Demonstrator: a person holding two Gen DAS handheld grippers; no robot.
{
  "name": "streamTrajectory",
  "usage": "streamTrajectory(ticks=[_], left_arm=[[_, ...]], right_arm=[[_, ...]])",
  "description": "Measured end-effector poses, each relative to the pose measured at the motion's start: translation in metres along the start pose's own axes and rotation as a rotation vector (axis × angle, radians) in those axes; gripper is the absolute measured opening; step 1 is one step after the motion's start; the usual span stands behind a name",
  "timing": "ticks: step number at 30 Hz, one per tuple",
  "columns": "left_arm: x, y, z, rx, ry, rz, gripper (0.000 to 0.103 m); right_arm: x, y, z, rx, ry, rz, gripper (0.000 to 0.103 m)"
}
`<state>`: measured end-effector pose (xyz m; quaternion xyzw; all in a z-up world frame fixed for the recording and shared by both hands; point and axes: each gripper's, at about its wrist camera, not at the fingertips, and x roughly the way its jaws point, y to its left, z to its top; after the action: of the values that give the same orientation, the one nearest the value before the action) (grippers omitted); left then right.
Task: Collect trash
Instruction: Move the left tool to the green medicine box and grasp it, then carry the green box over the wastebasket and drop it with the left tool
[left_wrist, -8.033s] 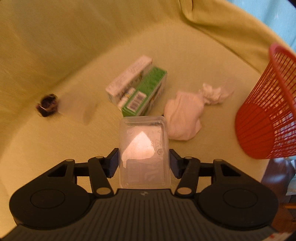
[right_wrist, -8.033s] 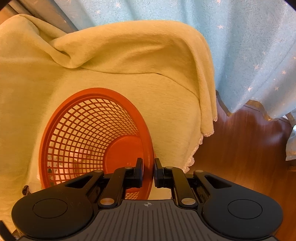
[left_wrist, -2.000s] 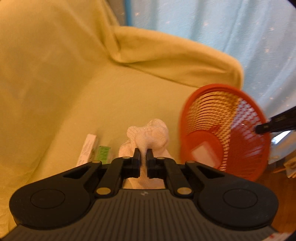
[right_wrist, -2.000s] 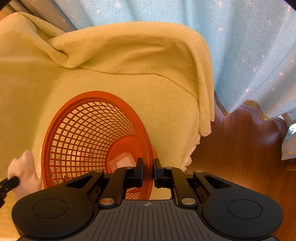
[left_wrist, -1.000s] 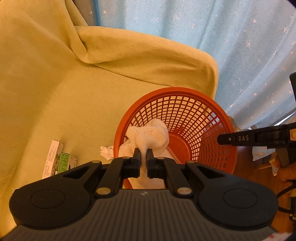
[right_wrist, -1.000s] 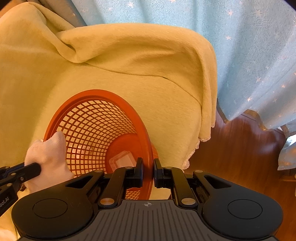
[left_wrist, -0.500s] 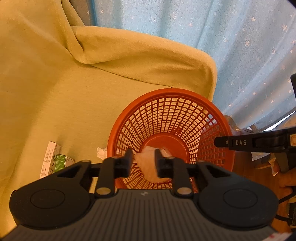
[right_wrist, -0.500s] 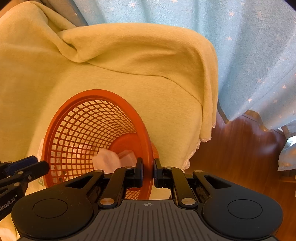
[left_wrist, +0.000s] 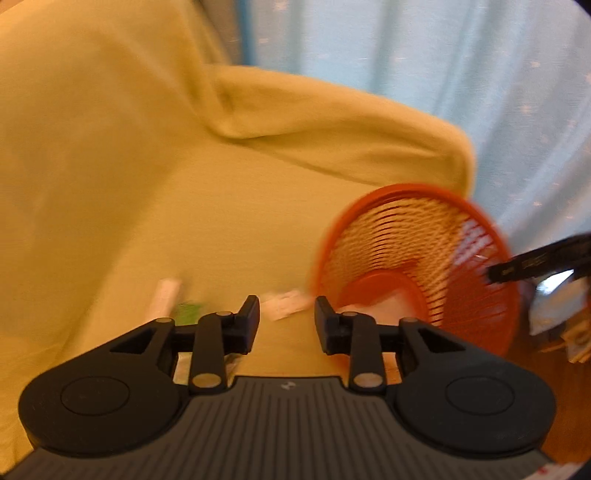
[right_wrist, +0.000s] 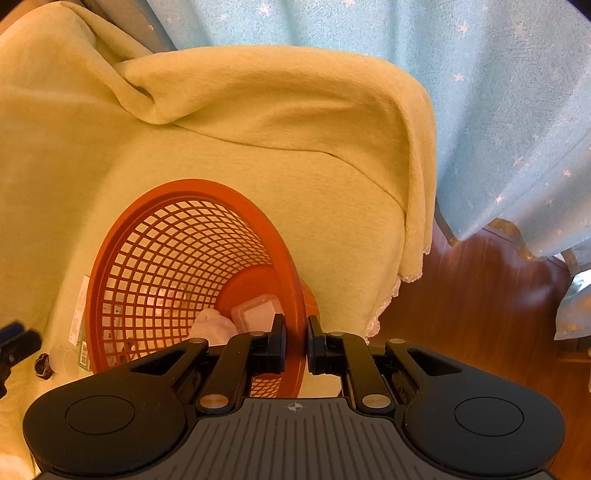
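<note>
Yellow-green blanket covers the whole sofa seat, and on it stands one orange mesh basket, tilted toward the cameras. The right hand-held gripper is clenched on the rim of this basket and holds it in the tilt. The left hand-held gripper is released, its jaws standing wide apart with nothing between them, and its view is blurred.

Inside the basket I count two things: one white cloth bundle and one clear plastic box, both at the bottom near the rim side. Outside, on the blanket to the left of the basket, lie two cartons (one white and one green, side by side), one small crumpled tissue and one small dark object. So four pieces of trash are not yet collected, by my count.

What could go wrong: the basket leans strongly and rests on soft fabric, so if the right grip slips on the thin rim, it may roll over and the two things inside may fall out. The tissue is light and flat; the open jaws may push it aside or catch the blanket with it.
</note>
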<state>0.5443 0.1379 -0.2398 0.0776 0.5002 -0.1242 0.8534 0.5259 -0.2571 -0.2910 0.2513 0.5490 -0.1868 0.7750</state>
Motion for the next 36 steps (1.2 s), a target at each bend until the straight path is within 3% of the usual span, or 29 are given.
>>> streamTrajectory(ticks=[6,14,24,31,36], left_arm=[[0.026,0.058,-0.045,-0.037,0.085,0.123,0.028],[0.084,0.092,-0.069,-0.010,0.145,0.127,0.028],[0.141,0.095,-0.067,0.064,0.180,0.083,0.032],[0.169,0.083,-0.068,0.091,0.218,0.087,0.026],[0.156,0.080,-0.066,0.049,0.174,0.105,0.025]], right_arm=[[0.001,0.002,0.000,0.009,-0.001,-0.007,0.007],[0.001,0.003,0.002,0.024,0.004,-0.033,0.007],[0.000,0.007,0.001,0.030,-0.006,-0.057,0.007],[-0.001,0.005,0.000,0.036,-0.005,-0.062,0.007],[-0.002,0.004,0.000,0.034,-0.004,-0.058,0.007]])
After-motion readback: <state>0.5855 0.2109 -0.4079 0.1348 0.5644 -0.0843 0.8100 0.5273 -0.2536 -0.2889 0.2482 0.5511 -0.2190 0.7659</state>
